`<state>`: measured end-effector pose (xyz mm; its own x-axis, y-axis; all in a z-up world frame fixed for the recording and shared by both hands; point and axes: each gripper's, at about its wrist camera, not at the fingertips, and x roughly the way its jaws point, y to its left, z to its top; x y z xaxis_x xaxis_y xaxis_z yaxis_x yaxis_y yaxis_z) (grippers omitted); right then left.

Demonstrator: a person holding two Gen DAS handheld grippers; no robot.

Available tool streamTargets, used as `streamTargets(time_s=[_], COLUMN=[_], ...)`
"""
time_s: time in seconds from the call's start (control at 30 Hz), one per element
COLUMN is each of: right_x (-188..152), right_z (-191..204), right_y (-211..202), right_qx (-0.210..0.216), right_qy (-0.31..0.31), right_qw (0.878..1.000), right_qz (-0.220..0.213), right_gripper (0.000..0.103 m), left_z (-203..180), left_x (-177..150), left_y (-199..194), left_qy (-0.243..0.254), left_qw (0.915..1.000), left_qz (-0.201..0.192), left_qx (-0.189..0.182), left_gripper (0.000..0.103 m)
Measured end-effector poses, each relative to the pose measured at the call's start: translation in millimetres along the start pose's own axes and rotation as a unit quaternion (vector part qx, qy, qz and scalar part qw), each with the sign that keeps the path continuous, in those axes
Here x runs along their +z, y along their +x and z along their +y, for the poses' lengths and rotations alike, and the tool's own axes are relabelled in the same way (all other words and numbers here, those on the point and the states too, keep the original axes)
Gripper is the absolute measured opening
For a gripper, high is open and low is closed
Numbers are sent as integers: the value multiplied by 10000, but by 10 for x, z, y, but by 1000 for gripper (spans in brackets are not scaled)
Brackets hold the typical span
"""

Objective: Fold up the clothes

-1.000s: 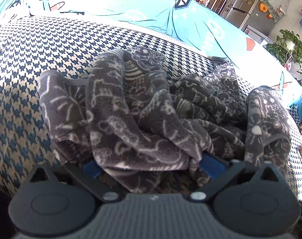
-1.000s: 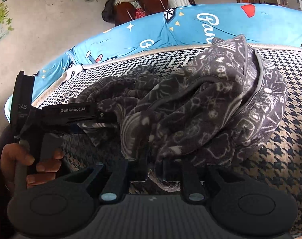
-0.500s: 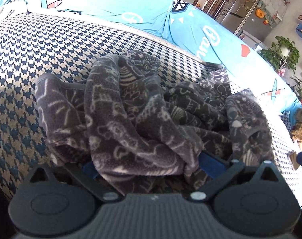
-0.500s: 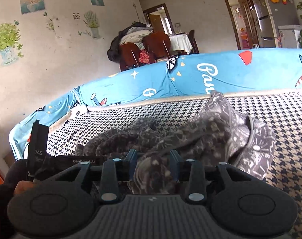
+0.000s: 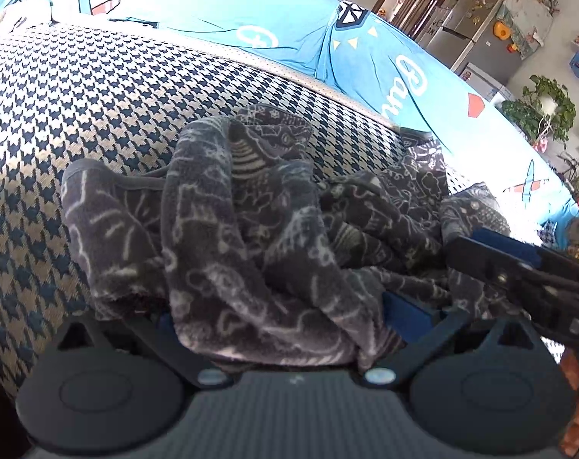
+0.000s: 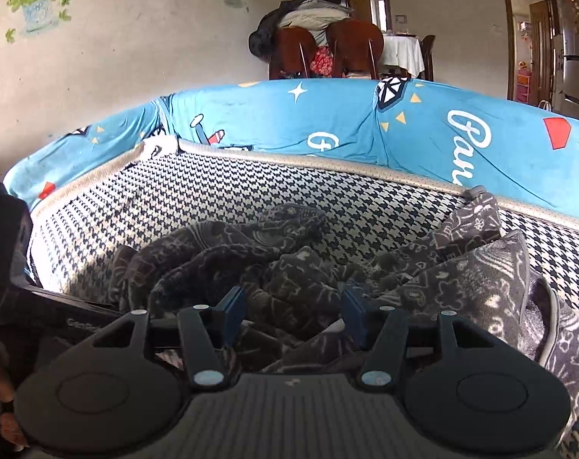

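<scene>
Fleece lies crumpled between both tools: left tool spread wide around a fold, right tool open, gripping nothing.

Left gripper jaws spread wide around a fold of the garment; right gripper jaws parted, low over it.

A: So what do these grippers look like?
B: The left gripper is matte black with ribbed grey housing, round side discs, silver screws and blue finger pads. The right gripper is identical; white "GenRobot" lettering shows at lower left.
</scene>
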<state>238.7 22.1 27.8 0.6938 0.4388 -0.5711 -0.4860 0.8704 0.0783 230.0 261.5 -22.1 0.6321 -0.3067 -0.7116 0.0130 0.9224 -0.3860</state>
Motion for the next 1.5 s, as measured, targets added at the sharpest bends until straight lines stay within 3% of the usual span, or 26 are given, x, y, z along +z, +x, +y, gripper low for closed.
streamTargets(time_s=[0.1,0.2,0.47,0.5,0.57,0.67,0.77,0.93,1.13,1.33,1.43,1.5], right_x=[39,102,143,135,127,162,226,379,683,1002,1178,1311], right_z=[-28,-76,-172,-180,-211,-265,-312,-392,-588,-768,-842,-890], right_y=[185,350,851,894,956,971,924,827,652,573,562,548], right_qx=[-19,-59,115,72,24,-32,7,0,-54,-138,-120,-101], right_qy=[-90,-158,-192,-186,-114,24,159,433,988,1369,1463,1489], right_qw=[9999,9996,9962,9960,9958,9963,9976,9987,9941,9844,9781,9731], right_qz=[134,228,844,876,906,862,675,278,-437,-1096,-1476,-1752], right_gripper=[61,72,72,69,48,24,14,14,13,12,4,4], left_z=[-3,-3,-70,-78,-96,-120,-192,-287,-407,-604,-637,-627], left_x=[10,19,35,44,65,103,169,371,800,1328,1552,1662], left_y=[40,74,181,190,207,215,229,246,222,204,254,289], left_qy=[30,41,183,206,234,330,585,831,962,1248,1250,1216], left_qw=[10000,10000,9997,9997,9995,9990,9972,9944,9879,9744,9686,9641], left_qz=[34,59,8,-2,-41,-175,-309,-507,-1033,-1639,-1850,-1995], left_qx=[29,25,130,153,187,256,362,419,644,895,1097,1262], left_gripper=[103,103,103,103,103,98,84,56,50,50,49,49])
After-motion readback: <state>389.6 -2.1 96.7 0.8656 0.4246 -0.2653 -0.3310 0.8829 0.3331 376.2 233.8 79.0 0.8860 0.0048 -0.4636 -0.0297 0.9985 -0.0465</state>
